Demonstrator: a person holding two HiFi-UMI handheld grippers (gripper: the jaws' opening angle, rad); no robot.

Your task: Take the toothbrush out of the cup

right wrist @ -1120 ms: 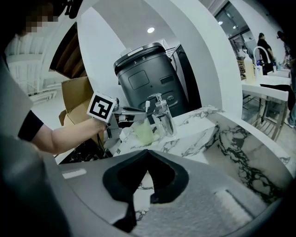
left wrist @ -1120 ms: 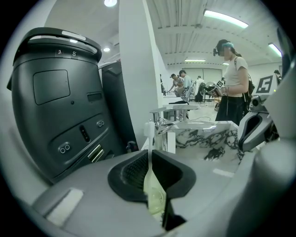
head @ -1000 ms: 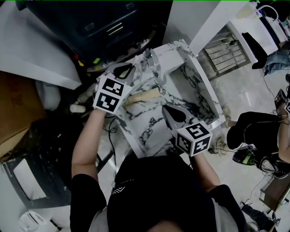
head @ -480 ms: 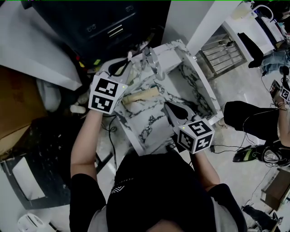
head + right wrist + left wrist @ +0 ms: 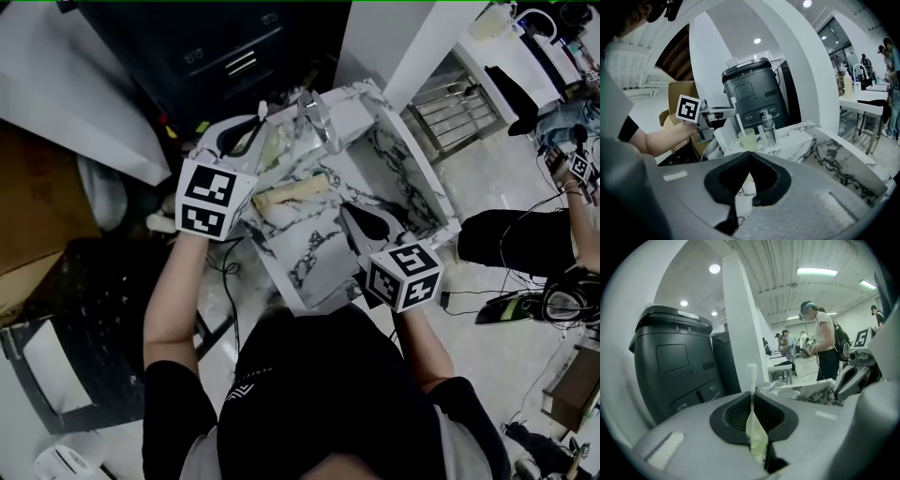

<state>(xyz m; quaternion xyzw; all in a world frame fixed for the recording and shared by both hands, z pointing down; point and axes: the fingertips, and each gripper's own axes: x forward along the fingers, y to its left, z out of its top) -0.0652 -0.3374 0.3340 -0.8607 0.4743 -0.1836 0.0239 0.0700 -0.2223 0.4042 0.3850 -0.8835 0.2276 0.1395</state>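
My left gripper (image 5: pixel 253 129) is shut on a white toothbrush (image 5: pixel 751 380), which stands upright between its pads. In the right gripper view the left gripper (image 5: pixel 733 111) hangs above a pale green cup (image 5: pixel 748 139). The toothbrush (image 5: pixel 738 118) slants down from the jaws to the cup's mouth. I cannot tell whether its lower end is inside. The cup (image 5: pixel 272 150) stands at the far left of the marble table (image 5: pixel 314 253). My right gripper (image 5: pixel 364 223) hovers over the table's near right part, jaws together with nothing in them (image 5: pixel 750 154).
A clear glass vessel (image 5: pixel 768 131) stands just right of the cup. A beige object (image 5: pixel 292 194) lies on the table between the grippers. The table has a raised rim (image 5: pixel 422 169). A black machine (image 5: pixel 675 362) stands behind it. People work in the background.
My left gripper has risen with the toothbrush in it, drawing the brush up from the cup. The right gripper has shifted only slightly.
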